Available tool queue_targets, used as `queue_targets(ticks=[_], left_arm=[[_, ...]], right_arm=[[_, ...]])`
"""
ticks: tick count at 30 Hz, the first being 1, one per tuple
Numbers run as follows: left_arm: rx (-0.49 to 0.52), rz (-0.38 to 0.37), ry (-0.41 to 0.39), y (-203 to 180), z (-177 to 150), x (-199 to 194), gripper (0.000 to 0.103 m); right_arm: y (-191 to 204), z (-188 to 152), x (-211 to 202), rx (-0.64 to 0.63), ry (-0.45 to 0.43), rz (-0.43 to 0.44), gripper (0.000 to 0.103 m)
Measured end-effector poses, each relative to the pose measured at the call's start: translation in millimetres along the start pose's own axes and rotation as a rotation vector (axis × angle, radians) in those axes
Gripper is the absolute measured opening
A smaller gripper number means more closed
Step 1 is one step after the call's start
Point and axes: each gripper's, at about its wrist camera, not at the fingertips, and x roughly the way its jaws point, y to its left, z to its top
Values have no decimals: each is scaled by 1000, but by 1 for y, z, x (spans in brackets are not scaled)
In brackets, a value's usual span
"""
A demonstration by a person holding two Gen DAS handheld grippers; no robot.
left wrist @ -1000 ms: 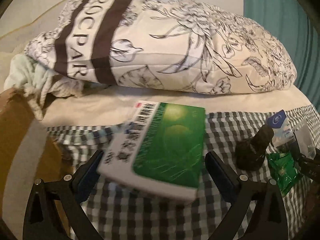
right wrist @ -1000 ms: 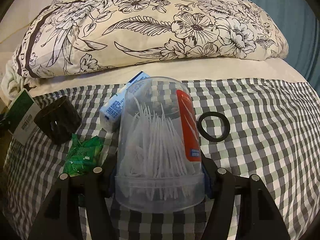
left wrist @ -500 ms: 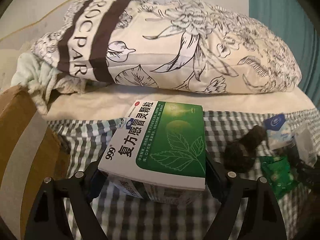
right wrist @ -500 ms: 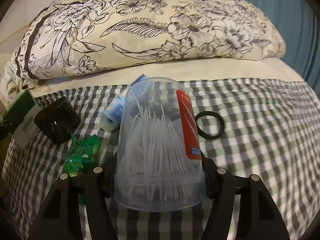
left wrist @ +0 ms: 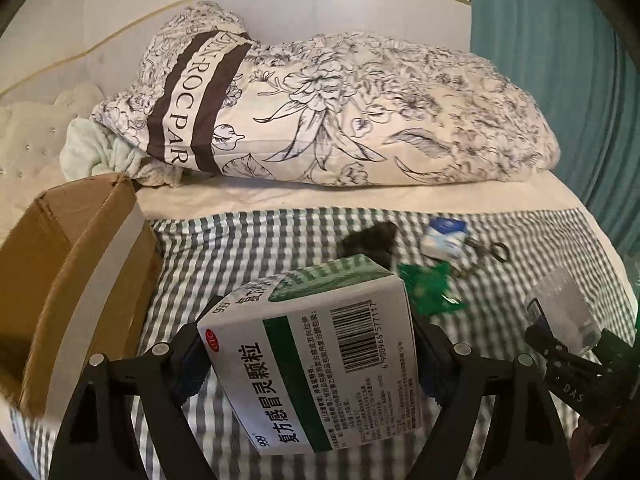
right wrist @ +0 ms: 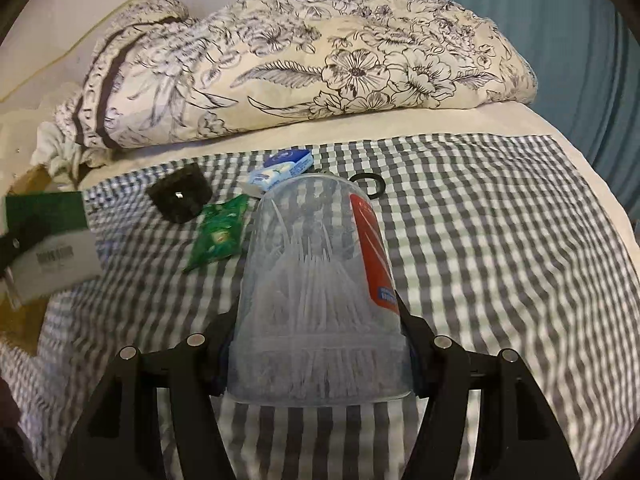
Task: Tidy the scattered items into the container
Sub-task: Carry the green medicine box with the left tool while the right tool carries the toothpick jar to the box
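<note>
Now, both tongs loaded. Left gripper [left wrist: 308, 364] clamped on the medicine box [left wrist: 320, 364], raised beside the cardboard box [left wrist: 72, 264] at left. Right gripper [right wrist: 320, 348] closed around the clear toothpick jar [right wrist: 320, 300], above the checked cloth [right wrist: 500, 260]. Best carried level over the opening, lowered inside before letting go, one load at a time, avoiding collision.
</note>
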Motion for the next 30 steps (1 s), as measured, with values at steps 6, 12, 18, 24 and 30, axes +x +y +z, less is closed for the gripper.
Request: queue_targets(ticks=[6,12,18,24,30], left_arm=[[-11,-38,-11,-6,-13,-42,84],[-24,-31,-35,11,-19,-80,84],[-46,1,-63,45,-17,-113,84],[-87,27,-71,86,-11,-133,84],[-129,62,-99,141,-2,-154,84]], right_arm=[[3,-3,-52,1,-47,7,63],[26,-4,-98,-23,-104,30,63],[71,2,-131,-65,-143,73,63],[122,6,-153,-114,-151,117,63],[180,8,-170,-174,-167,167,63]])
